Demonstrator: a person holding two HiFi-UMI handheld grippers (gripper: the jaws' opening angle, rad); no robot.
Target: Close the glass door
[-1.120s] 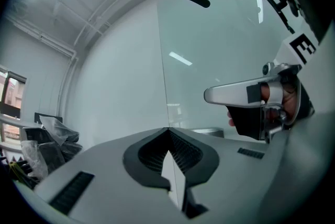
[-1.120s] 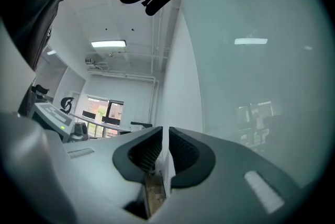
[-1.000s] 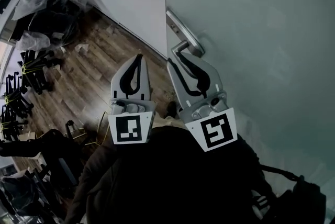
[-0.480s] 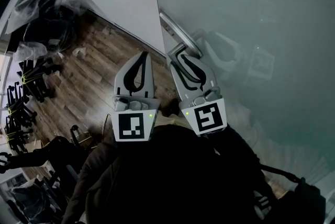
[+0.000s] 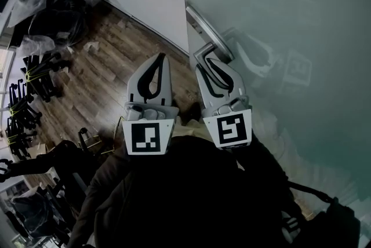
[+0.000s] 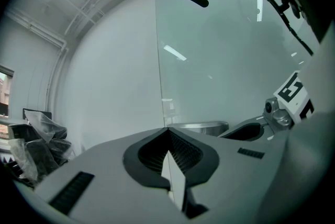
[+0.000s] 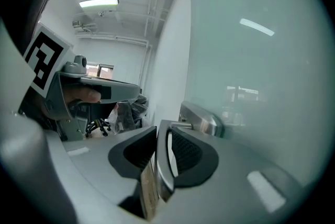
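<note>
Grips the handle [image 7: 201, 119] by its lever, pinched between the nearly closed jaws of the right gripper [image 7: 163, 131]. Faces the glass door [image 5: 290, 21] straight ahead and right of those jaws, with the handle near its left edge. Holds the left gripper [image 6: 167, 131] just left, jaws tip to tip on nothing, apart from the handle, over wood floor [image 5: 104, 67].

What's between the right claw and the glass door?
The metal door handle; the right claw is clamped on its lever, seen in the right gripper view.
</note>
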